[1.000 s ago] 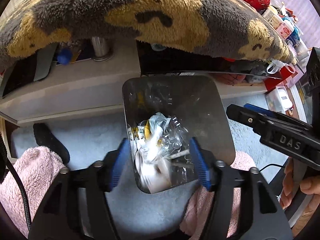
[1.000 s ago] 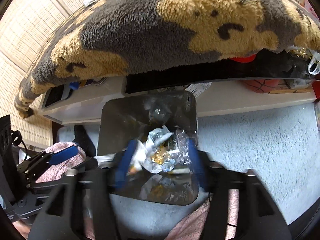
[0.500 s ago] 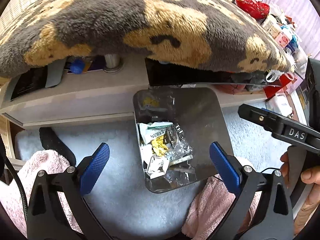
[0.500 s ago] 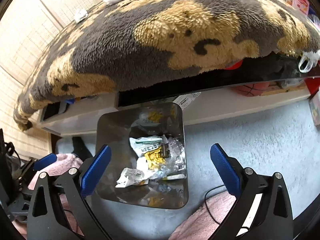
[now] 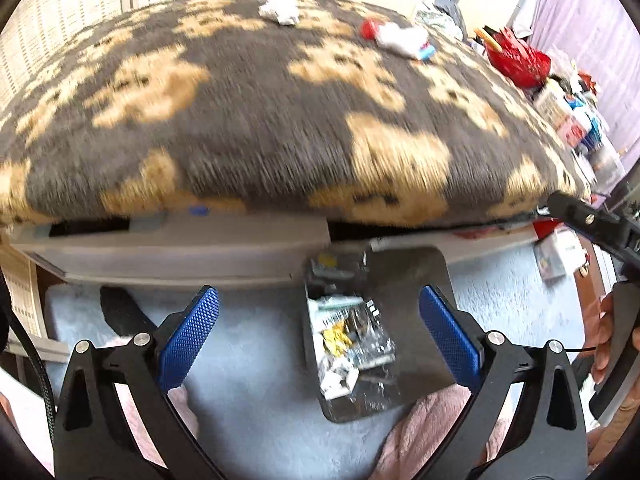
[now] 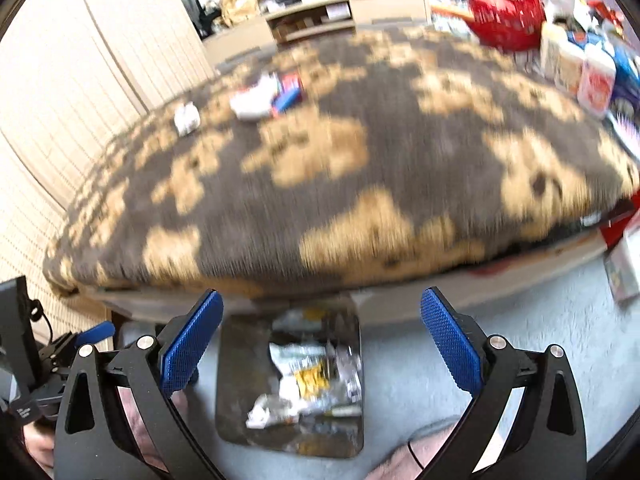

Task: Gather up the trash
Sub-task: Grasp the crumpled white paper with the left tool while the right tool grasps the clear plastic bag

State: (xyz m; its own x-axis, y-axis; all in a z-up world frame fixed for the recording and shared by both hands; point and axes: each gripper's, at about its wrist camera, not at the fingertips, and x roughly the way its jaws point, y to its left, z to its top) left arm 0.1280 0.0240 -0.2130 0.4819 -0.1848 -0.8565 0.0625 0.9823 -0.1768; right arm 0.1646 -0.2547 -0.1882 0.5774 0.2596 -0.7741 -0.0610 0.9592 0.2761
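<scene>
A shiny metal bin [image 5: 412,280] [image 6: 240,360] stands on the pale blue carpet with crumpled wrappers [image 5: 348,344] [image 6: 308,380] piled inside. My left gripper [image 5: 318,334] hangs open above it, nothing between its blue pads. My right gripper [image 6: 320,342] is open too, above the same bin. On the grey and tan fleece blanket [image 5: 260,120] [image 6: 400,152] lie a crumpled white tissue [image 5: 280,9] [image 6: 187,118] and a white packet with red and blue [image 5: 400,40] [image 6: 266,98]. The other gripper shows at the right edge of the left wrist view and at the left edge of the right wrist view.
The blanket covers a low table whose grey edge [image 5: 180,248] overhangs the bin. A red basket [image 5: 518,60] [image 6: 506,20] and several bottles and boxes [image 6: 592,72] crowd the table's right side. Pink fleece legs [image 5: 420,432] and a black sock [image 5: 120,312] lie near the bin.
Both grippers opened and let their wrappers fall into the bin, then rose. The table top with the tissue and the packet has come into view.
</scene>
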